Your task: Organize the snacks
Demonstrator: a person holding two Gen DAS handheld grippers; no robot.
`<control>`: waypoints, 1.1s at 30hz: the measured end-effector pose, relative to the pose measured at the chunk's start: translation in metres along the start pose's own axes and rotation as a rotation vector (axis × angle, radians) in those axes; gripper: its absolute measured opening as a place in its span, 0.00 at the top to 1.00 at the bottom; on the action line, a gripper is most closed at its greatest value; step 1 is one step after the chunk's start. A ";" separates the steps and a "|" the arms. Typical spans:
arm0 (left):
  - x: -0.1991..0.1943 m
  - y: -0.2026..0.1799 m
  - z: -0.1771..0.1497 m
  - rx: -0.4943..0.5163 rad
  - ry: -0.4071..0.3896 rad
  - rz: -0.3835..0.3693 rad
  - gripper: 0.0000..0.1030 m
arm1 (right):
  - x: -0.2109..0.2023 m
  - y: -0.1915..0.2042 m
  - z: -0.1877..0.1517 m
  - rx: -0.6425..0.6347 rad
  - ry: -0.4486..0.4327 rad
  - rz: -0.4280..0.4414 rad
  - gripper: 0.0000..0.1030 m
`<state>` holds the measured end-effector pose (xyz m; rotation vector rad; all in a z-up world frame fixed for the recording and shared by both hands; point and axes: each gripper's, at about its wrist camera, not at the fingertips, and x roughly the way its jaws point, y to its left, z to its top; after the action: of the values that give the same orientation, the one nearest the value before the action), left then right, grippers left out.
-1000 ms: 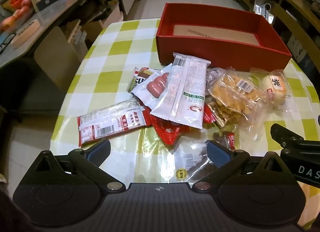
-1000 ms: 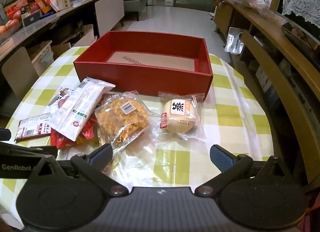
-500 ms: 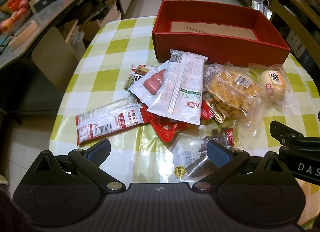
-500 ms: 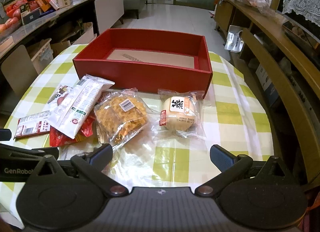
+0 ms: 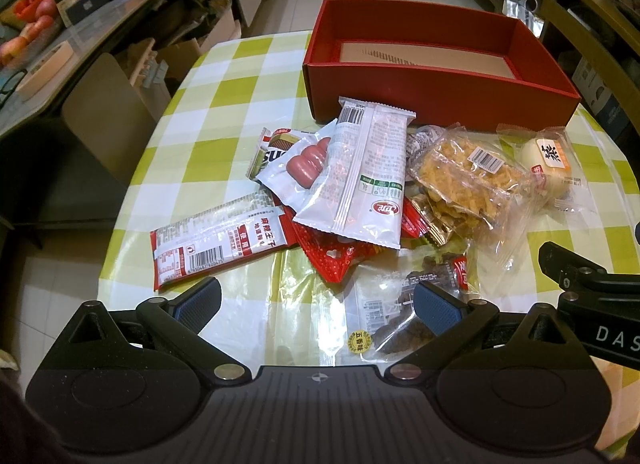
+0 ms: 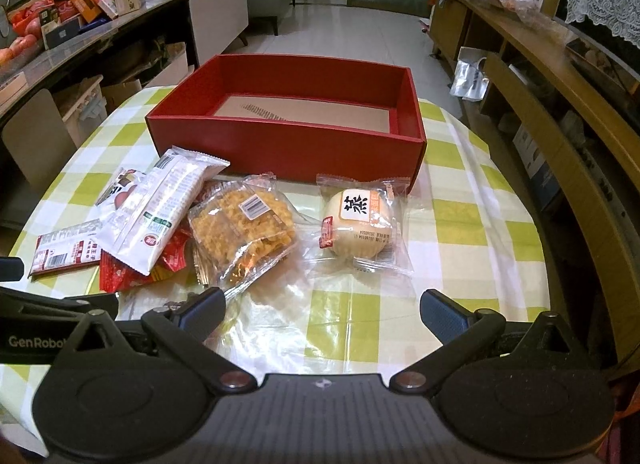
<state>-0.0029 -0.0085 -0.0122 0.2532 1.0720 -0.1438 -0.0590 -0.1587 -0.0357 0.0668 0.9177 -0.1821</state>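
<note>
A red box (image 5: 436, 91) (image 6: 288, 151) stands open at the far side of the checked table, with only a cardboard liner inside. In front of it lies a heap of snacks: a white wafer pack (image 5: 360, 171) (image 6: 160, 211), a sausage pack (image 5: 308, 163), a red-and-white strip pack (image 5: 216, 240), a clear bag of golden crisps (image 5: 464, 183) (image 6: 244, 223), and a wrapped round bun (image 5: 548, 167) (image 6: 360, 223). A clear bag of dark pieces (image 5: 404, 304) lies under my left gripper (image 5: 316, 304), which is open and holds nothing. My right gripper (image 6: 322, 312) is open above bare cloth, short of the bun.
The table (image 6: 460, 223) has a green-and-white cloth under clear plastic. A wooden bench or rail (image 6: 560, 135) runs along its right side. A long counter (image 5: 60, 35) with boxes and fruit stands at the left, with chairs (image 5: 100, 111) below it. Tiled floor lies beyond the box.
Both views have pulled back and risen a little, so the snacks and box sit slightly farther off. Neither gripper has changed its opening, and no snack has moved.
</note>
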 end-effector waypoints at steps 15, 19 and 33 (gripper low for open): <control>0.001 0.001 -0.002 0.003 0.001 0.002 0.00 | 0.001 0.001 0.001 -0.001 0.013 0.005 0.00; 0.001 0.001 -0.003 0.004 0.001 0.002 0.00 | 0.001 0.001 0.001 -0.001 0.015 0.006 0.00; 0.003 0.006 -0.002 0.002 0.012 0.002 0.00 | 0.003 0.005 0.001 -0.015 0.027 0.018 0.00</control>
<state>-0.0018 -0.0020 -0.0152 0.2575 1.0835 -0.1417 -0.0553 -0.1546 -0.0372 0.0633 0.9451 -0.1581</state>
